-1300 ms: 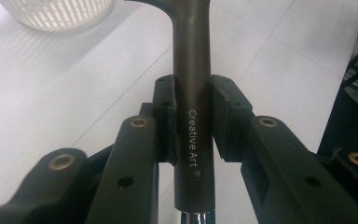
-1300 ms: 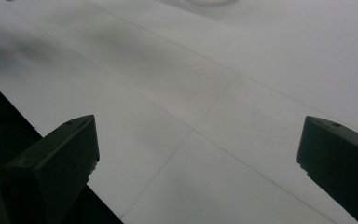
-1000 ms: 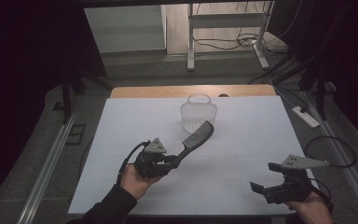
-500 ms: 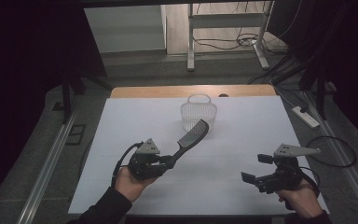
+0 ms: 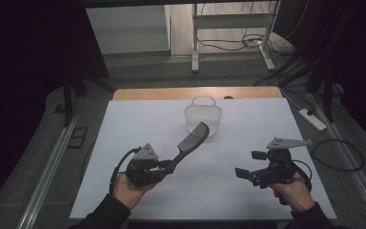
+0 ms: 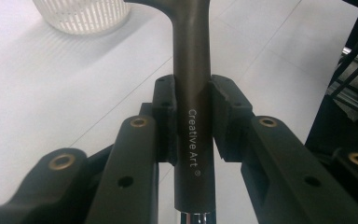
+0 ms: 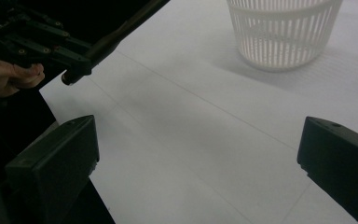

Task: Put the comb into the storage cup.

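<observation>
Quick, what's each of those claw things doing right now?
Left gripper: closed on the dark hairbrush, gripping its handle.
Right gripper: open, holding nothing.

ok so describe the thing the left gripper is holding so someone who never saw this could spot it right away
On the white table, look at its near left part, where the left gripper is shut on a dark hairbrush by its handle. The brush slants up toward the white slatted basket. It is the one long dark thing there, with "Creative Art" printed on its handle.
</observation>
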Tool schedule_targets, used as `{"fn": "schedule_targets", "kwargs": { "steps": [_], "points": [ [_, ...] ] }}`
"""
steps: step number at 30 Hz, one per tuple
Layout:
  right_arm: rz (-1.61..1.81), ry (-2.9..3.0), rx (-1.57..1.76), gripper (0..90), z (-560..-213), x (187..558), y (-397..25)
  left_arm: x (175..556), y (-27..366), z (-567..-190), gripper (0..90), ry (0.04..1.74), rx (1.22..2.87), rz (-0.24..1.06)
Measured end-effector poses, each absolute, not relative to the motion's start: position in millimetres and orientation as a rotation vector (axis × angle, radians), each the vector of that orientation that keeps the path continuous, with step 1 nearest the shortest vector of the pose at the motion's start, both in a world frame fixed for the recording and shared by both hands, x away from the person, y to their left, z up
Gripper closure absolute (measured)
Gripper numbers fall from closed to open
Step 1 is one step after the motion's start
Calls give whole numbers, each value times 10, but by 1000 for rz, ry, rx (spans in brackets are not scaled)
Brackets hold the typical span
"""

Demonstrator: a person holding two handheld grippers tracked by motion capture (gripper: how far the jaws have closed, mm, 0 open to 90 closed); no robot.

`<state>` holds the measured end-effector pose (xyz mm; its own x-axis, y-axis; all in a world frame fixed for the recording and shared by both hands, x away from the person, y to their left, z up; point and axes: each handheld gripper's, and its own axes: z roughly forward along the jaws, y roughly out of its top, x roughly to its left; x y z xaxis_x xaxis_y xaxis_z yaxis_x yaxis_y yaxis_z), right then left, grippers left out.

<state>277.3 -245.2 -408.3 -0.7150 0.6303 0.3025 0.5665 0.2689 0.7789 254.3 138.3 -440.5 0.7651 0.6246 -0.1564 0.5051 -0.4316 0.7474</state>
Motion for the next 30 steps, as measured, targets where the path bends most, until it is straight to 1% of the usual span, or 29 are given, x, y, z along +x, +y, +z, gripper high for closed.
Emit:
{"fn": "schedule_targets", "kwargs": {
  "steps": [20,30],
  "points": [
    [1535,2514,1191,0,-4081,3094,-2133,2496,1340,-4423,725,822,2121,199],
    [1522,2547,1237,0,-4086,3208,-1980,2489,1303,-4434,725,807,2137,212]
  ]
}}
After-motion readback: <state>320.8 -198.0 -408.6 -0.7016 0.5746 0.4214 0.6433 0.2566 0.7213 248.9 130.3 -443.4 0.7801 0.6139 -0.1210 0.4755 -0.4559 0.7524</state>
